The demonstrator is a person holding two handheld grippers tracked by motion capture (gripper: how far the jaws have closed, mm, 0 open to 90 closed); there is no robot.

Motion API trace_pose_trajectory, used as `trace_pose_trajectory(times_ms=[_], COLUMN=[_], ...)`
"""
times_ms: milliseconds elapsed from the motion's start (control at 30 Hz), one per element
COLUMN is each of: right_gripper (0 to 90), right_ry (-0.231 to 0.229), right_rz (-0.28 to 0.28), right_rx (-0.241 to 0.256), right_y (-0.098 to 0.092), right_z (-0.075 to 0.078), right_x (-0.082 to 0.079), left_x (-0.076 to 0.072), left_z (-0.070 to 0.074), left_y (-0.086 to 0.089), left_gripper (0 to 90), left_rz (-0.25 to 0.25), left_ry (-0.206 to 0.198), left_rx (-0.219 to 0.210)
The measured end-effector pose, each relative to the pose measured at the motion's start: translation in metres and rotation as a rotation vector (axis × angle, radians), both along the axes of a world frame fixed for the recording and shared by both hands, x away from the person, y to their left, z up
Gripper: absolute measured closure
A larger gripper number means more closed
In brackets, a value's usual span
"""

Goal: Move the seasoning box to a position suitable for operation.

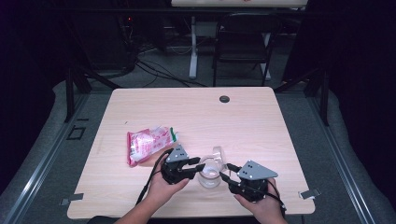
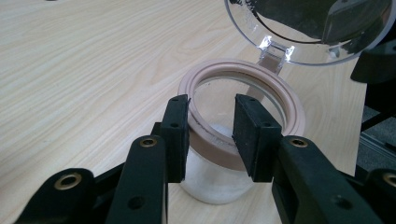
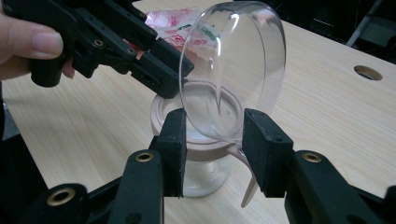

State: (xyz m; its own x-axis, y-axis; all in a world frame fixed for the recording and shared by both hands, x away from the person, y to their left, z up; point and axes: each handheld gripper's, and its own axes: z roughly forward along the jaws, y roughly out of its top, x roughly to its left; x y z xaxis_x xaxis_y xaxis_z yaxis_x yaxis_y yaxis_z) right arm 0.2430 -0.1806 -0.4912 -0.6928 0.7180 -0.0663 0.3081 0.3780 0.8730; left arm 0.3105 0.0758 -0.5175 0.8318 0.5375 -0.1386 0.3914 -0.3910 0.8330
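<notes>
Standing on the wooden table [image 1: 261, 121], a clear glass jar [image 2: 212, 179] with a pinkish rim ring [image 2: 289, 105] sits between the two grippers, its hinged transparent lid [image 3: 233, 70] swung upright. The left gripper [image 2: 211, 135] has its jaws apart, straddling the jar's near rim, one jaw outside the ring and the other over the mouth; whether they touch it cannot be told. The right gripper [image 3: 214, 149] meets the jar from the opposite side with jaws apart on either side of the lid's lower edge, while a pink-and-white packet [image 1: 149, 143] lies beyond the left gripper.
</notes>
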Motion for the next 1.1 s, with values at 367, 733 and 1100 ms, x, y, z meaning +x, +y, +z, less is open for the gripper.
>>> trace_pose_trajectory(times_ms=[367, 733, 1100], right_gripper=[61.7, 61.9, 63.6], right_ry=[0.021, 0.027, 0.044], right_rz=[-0.01, -0.011, -0.023], right_rx=[0.028, 0.037, 0.051], right_y=[-0.011, -0.013, -0.018], right_z=[0.003, 0.003, 0.003], right_x=[0.0, 0.0, 0.002], left_x=[0.0, 0.0, -0.001], left_z=[0.0, -0.001, -0.001], left_y=[0.0, 0.0, 0.0], left_gripper=[66.5, 66.5, 66.4], left_rz=[-0.004, -0.003, 0.001], left_ry=[-0.004, -0.005, -0.004], left_rx=[0.0, -0.005, -0.011])
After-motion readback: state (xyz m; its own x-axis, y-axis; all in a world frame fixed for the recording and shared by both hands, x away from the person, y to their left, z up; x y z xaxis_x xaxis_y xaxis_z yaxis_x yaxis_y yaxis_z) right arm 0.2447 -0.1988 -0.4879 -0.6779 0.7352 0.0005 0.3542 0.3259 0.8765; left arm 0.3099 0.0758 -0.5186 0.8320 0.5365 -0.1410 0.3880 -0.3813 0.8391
